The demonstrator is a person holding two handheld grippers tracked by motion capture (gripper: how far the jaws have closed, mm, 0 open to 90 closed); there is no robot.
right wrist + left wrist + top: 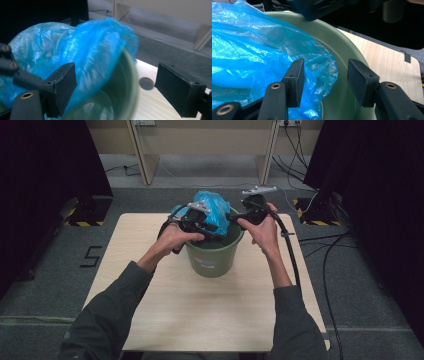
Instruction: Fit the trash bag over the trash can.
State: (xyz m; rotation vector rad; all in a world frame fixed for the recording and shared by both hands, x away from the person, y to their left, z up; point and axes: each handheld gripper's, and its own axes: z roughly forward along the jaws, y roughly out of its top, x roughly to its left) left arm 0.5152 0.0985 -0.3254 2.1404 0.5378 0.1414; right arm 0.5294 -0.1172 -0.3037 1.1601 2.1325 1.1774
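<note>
Honestly a lot of this is hard to read. From the high view my left gripper (200,220) sits right on top of the blue plastic bag (212,209), so its tips are buried in the crinkle and I can't see them from up there. The bag's lower part is down inside the green bucket (214,255), so how far in it goes is anyone's guess. The right gripper view is smeared with blur, and the bucket's bottom is just a pale round patch in it.

The left gripper view is clearer. My pads (295,81) stand about halfway apart, with a fold of bag and the bucket rim (342,55) in the gap. The left pad sits against the plastic, but the right one is off it, so I've got no pinch on anything.

My right gripper (239,217) is up at the far right side of the rim, pointing left toward the bag. Its jaws are spread wide, bag and rim between them, nothing clamped.

Pose-wise: both forearms come in from the bottom, hands meeting over the bucket, which stands mid-way across the wooden table (165,315), toward its far edge. The bag bulges above the rim on the left and far side.
</note>
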